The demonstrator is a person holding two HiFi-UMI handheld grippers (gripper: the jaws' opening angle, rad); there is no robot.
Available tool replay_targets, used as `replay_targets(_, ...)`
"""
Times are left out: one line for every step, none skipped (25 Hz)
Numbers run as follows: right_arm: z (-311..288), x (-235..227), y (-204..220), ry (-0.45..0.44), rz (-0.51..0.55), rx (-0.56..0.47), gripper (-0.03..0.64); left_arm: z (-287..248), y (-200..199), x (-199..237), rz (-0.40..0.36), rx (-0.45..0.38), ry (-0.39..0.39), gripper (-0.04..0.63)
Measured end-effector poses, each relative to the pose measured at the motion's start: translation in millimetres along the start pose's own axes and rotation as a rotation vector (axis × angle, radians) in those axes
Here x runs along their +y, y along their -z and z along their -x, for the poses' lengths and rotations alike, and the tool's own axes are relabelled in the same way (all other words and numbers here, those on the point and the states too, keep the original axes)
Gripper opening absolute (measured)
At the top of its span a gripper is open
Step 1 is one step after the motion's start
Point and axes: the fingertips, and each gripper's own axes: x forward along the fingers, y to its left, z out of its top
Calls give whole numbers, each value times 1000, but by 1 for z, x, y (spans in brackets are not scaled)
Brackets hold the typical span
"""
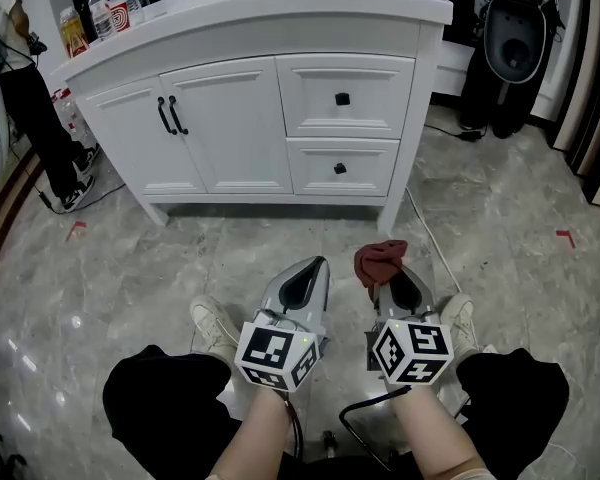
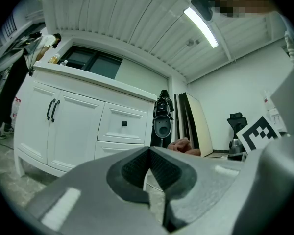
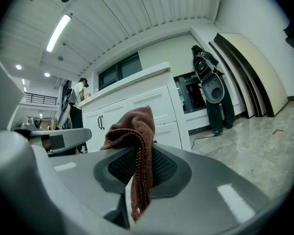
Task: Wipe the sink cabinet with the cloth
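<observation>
two tools short of the sink cabinet (image 1: 240,128)
right tool (image 1: 400,284) pinches the cloth (image 1: 378,259) thinly; wiping drag could pull it free. left tool (image 1: 310,274) clenched, empty.

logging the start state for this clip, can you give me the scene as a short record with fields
stage: wiping not begun; cloth not touching the cabinet
cloth: dark red cloth, hanging between the fingers of the right gripper
left: left gripper, fingers together, nothing between them
target: white sink cabinet, ahead of both grippers, doors and drawers closed
on top: bottles at the cabinet's left end
bystander: person standing beside that left end
</observation>
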Motion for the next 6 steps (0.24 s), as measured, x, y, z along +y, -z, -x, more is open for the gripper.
replay_targets(-1, 0, 0, 1, 0, 0, 86, -1, 0, 0, -1, 0, 3, 0)
replay_targets(-1, -1, 0, 1, 0, 0, 86, -1, 0, 0, -2, 1, 5, 0)
replay_targets(-1, -1, 0, 1, -1, 2, 86, -2, 0, 0, -1, 1, 5, 0)
replay_targets(-2, -1, 0, 1, -3, 3, 87, -2, 0, 0, 0, 2, 5, 0)
replay_targets(-2, -1, 0, 0, -3, 4, 86, -2, 0, 1, 1, 3, 4, 0)
replay_targets(-2, -1, 0, -1, -4, 6, 86, -3, 1, 1, 2, 4, 3, 0)
